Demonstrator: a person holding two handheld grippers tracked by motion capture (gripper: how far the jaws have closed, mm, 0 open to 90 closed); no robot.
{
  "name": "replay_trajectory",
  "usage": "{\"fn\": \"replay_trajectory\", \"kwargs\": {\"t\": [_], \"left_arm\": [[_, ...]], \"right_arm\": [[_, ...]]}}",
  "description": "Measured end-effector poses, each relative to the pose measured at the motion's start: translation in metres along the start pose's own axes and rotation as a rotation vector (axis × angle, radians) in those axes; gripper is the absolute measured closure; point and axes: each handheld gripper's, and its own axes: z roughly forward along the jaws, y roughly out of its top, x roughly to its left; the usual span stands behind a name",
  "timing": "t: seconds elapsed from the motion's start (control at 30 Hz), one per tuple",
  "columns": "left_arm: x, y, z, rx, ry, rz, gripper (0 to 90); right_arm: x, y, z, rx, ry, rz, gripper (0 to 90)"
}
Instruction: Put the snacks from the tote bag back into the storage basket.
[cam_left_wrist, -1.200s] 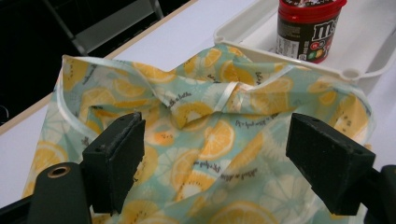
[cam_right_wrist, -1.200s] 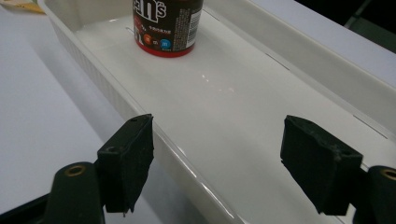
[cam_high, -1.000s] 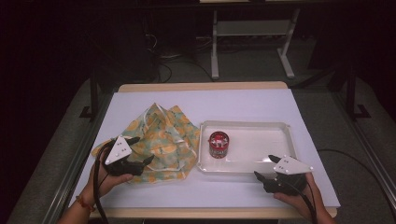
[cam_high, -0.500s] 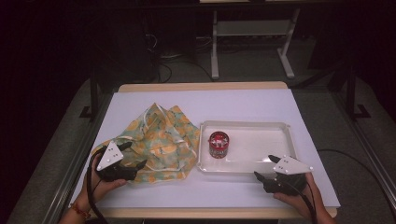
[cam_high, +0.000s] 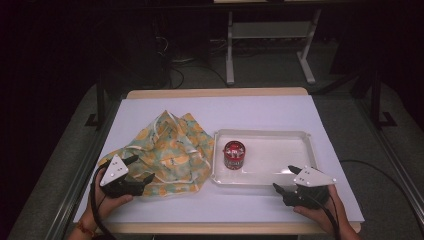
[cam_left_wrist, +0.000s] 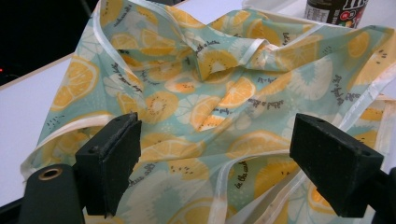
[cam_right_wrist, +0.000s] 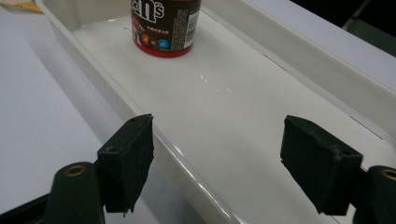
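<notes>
From the high view, you had your left gripper (cam_high: 139, 171) at the near left edge of the fruit-print cloth (cam_high: 167, 152), which lay crumpled on the white table cover (cam_high: 260, 112), left of the white tray (cam_high: 300, 136). Its jaws stood apart over the hem, probably because you meant to pinch that edge. Your right gripper (cam_high: 284, 179) rested at the tray's near right corner, also spread, likely parked out of the way. The red candy jar (cam_high: 233, 154) stood upright in the tray's left end, just beside the cloth.

In the left gripper view, your left gripper (cam_left_wrist: 212, 163) was released, with nothing between the jaws; the cloth (cam_left_wrist: 243, 93) lay beneath and ahead of them, its pale ribbon hem running between the two pads. The jar (cam_left_wrist: 334, 10) showed beyond the cloth's far fold.

In the right gripper view, your right gripper (cam_right_wrist: 217, 163) was likewise released and straddled the tray's near wall (cam_right_wrist: 140, 112), touching nothing I could tell. The jar (cam_right_wrist: 163, 25) stood well ahead inside.
</notes>
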Motion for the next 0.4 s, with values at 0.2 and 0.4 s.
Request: {"fn": "replay_trajectory", "kwargs": {"t": [0.2,0.4], "left_arm": [[-0.0018,-0.0003,0.0031,0.019,-0.003,0.018,16.4],[-0.0018,0.0021,0.0045,0.010,0.010,0.017,16.3]], "right_arm": [[-0.0005,-0.0001,0.0000,-0.001,-0.003,0.002,25.0],[-0.0032,-0.0018,-0.0003,-0.008,0.003,0.012,25.0]]}}
